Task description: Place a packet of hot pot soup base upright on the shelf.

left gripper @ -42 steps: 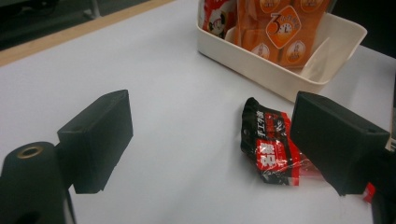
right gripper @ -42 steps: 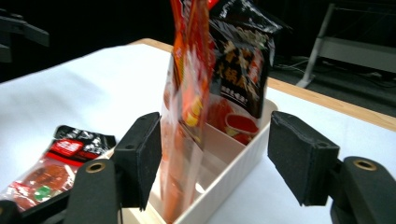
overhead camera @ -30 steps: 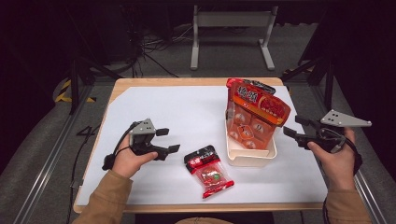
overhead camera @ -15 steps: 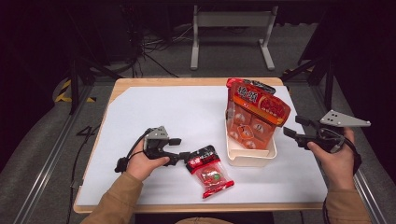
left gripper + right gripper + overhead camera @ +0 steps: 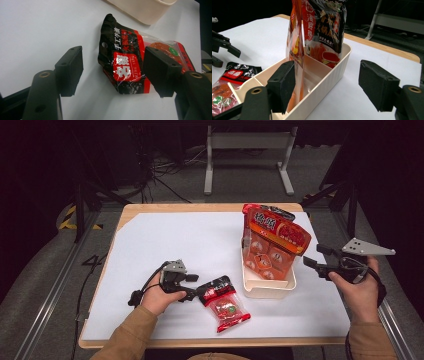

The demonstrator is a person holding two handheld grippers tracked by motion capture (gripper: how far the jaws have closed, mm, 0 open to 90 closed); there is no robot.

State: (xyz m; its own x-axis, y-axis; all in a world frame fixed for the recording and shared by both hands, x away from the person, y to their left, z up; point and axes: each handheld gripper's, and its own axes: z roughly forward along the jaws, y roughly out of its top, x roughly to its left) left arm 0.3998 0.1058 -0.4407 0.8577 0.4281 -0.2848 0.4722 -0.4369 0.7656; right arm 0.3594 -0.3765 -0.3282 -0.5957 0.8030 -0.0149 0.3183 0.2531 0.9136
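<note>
The far left half of the white table lies bare, giving open passage. To the right, the cream bin with tall upright packets blocks the way, and the small red pouch lies just left of it, leaving a narrow gap between them.

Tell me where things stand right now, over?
Left gripper open, jaws just been closing around the small red packet, not pressing yet. Right gripper open, beside the cream bin with upright pouches. Nothing blocking.
</note>
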